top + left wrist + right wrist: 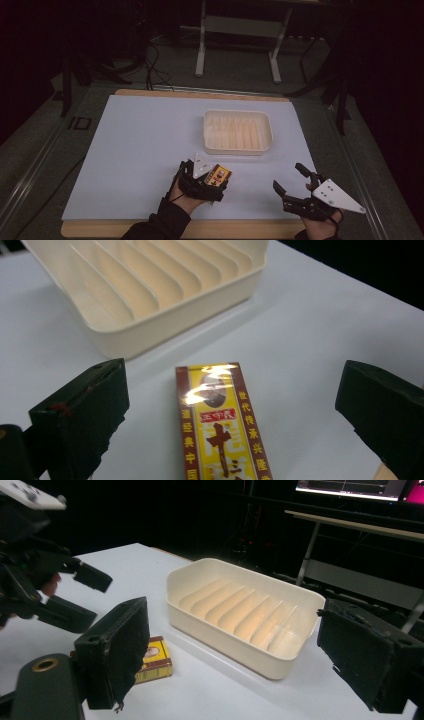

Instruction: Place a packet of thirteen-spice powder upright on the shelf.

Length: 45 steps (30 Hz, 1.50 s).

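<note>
A small yellow and dark-red box [220, 425] with printed characters lies flat on the white table. My left gripper [232, 400] stands open around it, one black jaw on each side, and neither jaw touches the box. In the high view the box [221, 174] sits at the left gripper [212, 177], near the table's front middle. My right gripper [287, 176] is open and holds nothing, to the right near the front edge. From the right gripper view, its jaws [235, 650] frame the box [152, 657] and the left gripper [87, 597] at the far left.
A cream plastic tray [238, 147] with ridged dividers stands just beyond the box, its inside bare [150, 322] [240, 655]. The white mat [140, 145] ends on a wooden board at the front. A table frame [237, 30] and cables lie on the floor behind.
</note>
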### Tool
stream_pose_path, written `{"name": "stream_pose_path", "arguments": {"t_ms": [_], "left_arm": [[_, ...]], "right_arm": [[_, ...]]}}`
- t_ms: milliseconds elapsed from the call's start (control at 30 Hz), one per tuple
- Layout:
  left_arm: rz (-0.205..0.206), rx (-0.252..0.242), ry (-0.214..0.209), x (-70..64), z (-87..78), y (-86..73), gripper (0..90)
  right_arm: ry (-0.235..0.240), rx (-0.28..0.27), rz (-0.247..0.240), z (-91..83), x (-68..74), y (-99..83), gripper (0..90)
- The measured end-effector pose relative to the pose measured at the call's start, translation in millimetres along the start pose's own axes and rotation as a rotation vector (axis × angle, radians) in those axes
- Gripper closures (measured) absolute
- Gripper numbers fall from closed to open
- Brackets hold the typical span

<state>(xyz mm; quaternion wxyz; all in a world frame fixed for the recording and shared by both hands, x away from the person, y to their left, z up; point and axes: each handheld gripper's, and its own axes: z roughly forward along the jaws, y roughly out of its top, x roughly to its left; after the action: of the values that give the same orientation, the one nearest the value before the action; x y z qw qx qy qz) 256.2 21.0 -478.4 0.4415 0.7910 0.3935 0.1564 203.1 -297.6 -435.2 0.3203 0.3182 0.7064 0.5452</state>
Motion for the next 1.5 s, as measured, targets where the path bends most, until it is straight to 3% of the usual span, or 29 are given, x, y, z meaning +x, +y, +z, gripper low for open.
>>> {"name": "stream_pose_path", "arguments": {"t_ms": [133, 200, 333, 500, 633, 1033, 1167, 1367, 1500], "left_arm": [[-0.003, 0.054, 0.037, -1.8, 11.6, -3.2, 1.9], [-0.014, 0.084, 0.036, -0.7, 17.9, -5.4, 2.0], [-0.035, 0.104, 0.034, -0.3, 26.4, -8.3, 2.0], [-0.028, 0.124, 0.046, -3.8, 36.9, -8.2, 4.0], [-0.069, 0.174, 0.057, -4.9, 49.4, -11.6, 4.8], [-0.044, 0.253, 0.089, -7.3, 63.4, -16.5, 10.0], [-0.04, 0.277, 0.061, -5.5, 65.6, -18.1, 13.9], [-0.02, 0.31, 0.07, -8.1, 68.2, -20.1, 17.0], [-0.017, 0.312, 0.098, -8.9, 67.5, -21.0, 21.6]], "right_arm": [[-0.003, 0.001, 0.005, 0.2, -1.3, -0.5, 13.2], [-0.002, 0.008, 0.009, 0.8, -1.8, -1.0, 13.2], [0.001, 0.01, 0.011, 1.2, -1.8, -1.5, 13.3], [0.005, 0.012, 0.014, 1.4, -1.8, -1.7, 13.3], [0.005, 0.013, 0.02, 1.0, -2.3, -1.8, 13.4], [0.015, 0.039, 0.031, 2.7, -4.0, -3.3, 13.6], [0.016, 0.044, 0.034, 3.6, -4.3, -3.9, 13.6], [0.011, 0.046, 0.036, 3.6, -4.6, -3.8, 13.7], [0.011, 0.048, 0.038, 3.8, -4.8, -4.0, 13.7]]}}
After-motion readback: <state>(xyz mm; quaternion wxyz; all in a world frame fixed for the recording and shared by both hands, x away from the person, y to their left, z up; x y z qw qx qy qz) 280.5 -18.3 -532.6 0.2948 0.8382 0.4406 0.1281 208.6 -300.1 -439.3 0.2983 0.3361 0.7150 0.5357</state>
